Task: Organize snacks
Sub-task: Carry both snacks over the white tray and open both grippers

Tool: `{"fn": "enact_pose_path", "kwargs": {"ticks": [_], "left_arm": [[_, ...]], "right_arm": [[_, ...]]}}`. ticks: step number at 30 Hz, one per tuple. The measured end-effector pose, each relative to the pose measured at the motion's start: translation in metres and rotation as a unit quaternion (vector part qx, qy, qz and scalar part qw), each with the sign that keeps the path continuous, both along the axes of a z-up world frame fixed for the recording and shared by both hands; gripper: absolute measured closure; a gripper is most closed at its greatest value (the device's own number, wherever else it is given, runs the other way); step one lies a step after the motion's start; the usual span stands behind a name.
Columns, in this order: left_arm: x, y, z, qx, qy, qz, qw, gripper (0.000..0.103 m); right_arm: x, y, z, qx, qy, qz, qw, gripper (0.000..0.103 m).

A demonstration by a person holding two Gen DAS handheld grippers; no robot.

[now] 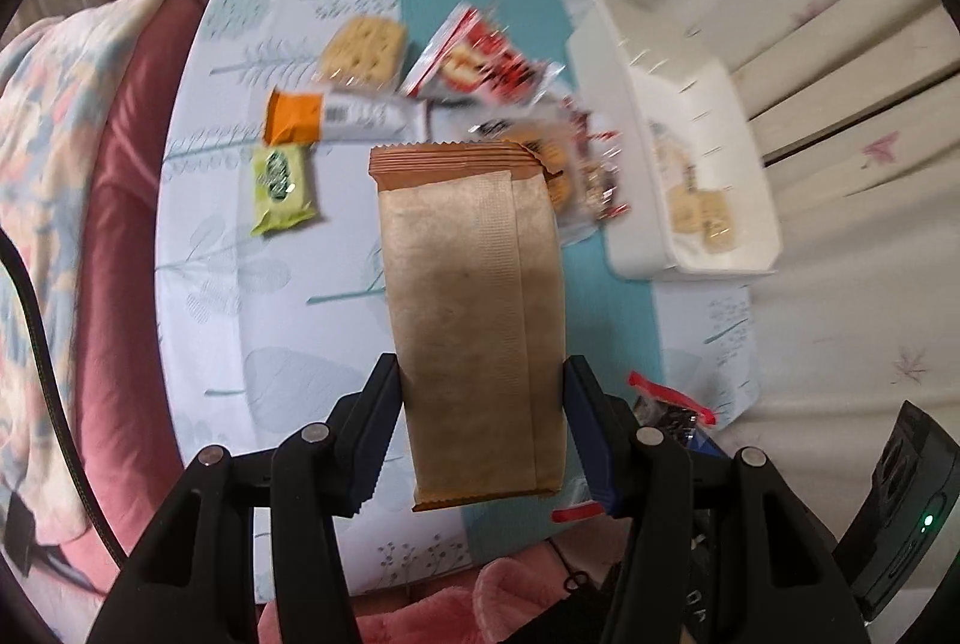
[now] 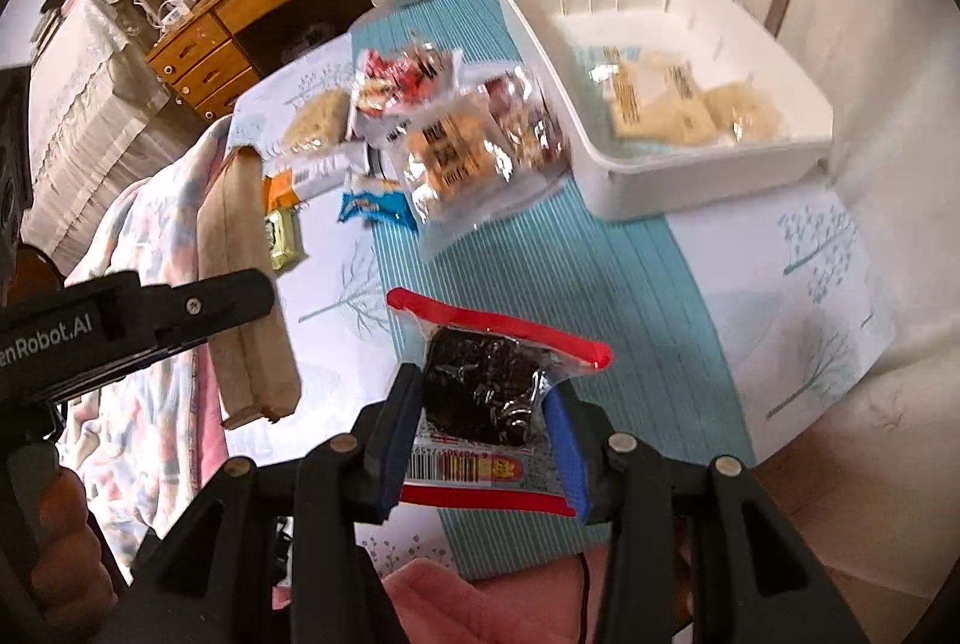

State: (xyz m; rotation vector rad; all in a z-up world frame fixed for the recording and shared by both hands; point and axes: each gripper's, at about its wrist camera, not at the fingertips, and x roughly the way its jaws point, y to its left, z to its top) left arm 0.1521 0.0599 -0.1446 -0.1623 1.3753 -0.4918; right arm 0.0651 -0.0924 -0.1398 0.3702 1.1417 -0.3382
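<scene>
My left gripper is shut on a long brown paper snack pack, held above the table; the pack also shows in the right wrist view. My right gripper is shut on a clear red-edged packet of dark snack, held over the teal runner. A white bin at the right holds a few pale cracker packs; the bin also shows in the right wrist view. Loose snacks lie mid-table: a cracker pack, an orange-and-white bar, a green pack, red-and-white packets.
The table has a pale leaf-print cloth with a teal runner. A pink seat with a floral blanket is at the left. A wooden drawer desk stands behind. A cream sofa is at the right.
</scene>
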Motion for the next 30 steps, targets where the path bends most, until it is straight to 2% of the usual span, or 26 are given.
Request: {"fn": "enact_pose_path", "kwargs": {"ticks": [6,13,22,30], "left_arm": [[-0.002,-0.007,0.018,-0.031,-0.028,0.002,0.9991,0.050],[-0.003,-0.035,0.038,-0.054,-0.069,-0.004,0.9961,0.050],[-0.010,-0.091,0.066,-0.075,-0.123,-0.016,0.9895,0.050],[-0.011,-0.145,0.076,-0.085,-0.147,-0.010,0.9854,0.050]], "right_arm": [[0.004,0.013,0.021,-0.056,-0.032,0.043,0.997,0.062],[0.008,0.001,0.039,-0.093,-0.057,0.072,0.991,0.062],[0.007,-0.059,0.055,-0.095,-0.072,0.072,0.990,0.062],[0.010,-0.112,0.064,-0.097,-0.083,0.086,0.988,0.062]]}}
